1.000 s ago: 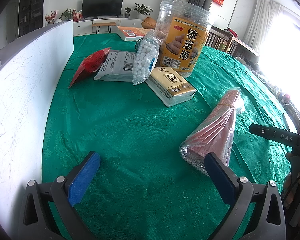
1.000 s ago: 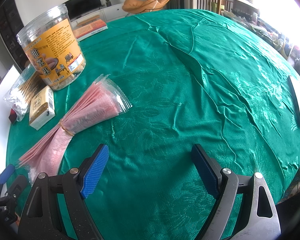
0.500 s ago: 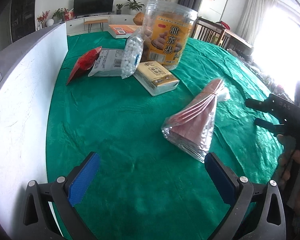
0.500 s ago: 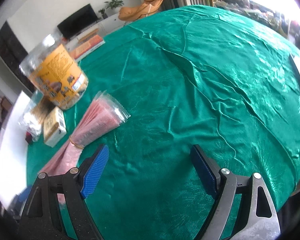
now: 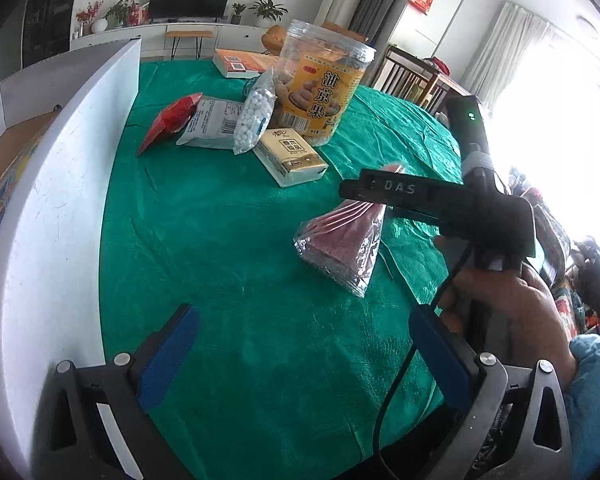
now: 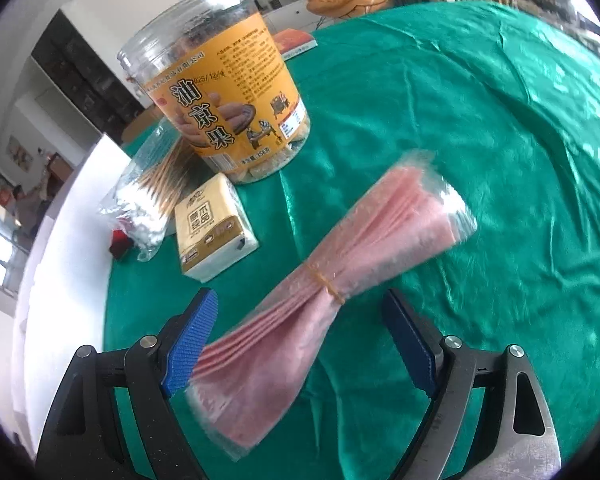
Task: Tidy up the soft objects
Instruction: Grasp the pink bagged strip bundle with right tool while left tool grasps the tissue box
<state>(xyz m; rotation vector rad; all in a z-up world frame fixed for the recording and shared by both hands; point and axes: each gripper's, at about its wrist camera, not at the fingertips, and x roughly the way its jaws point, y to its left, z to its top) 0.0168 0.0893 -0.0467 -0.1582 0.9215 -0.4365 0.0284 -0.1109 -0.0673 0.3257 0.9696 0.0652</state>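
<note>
Counter cloth [image 6: 480, 128] emerald green, glossy, faint damask leaf pattern. Bag bundle [image 6: 340, 264] pink in clear film, yellow rubber band [image 6: 326, 280] at waist. Jar [image 6: 228, 92] clear, orange-yellow label, black characters. Tissue pack [image 6: 214, 228] cream and gold. Cotton swab bag [image 5: 256, 114] white dots. Pouch [image 5: 168, 120] red, upper left. Gripper pads [image 6: 190, 338] blue, frames black.

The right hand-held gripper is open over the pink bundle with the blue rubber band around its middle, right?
Almost. The right hand-held gripper is open over the pink bundle, but the rubber band around its middle is yellow, not blue. The right wrist view shows it. The blue you see is the gripper's finger pads.
</note>
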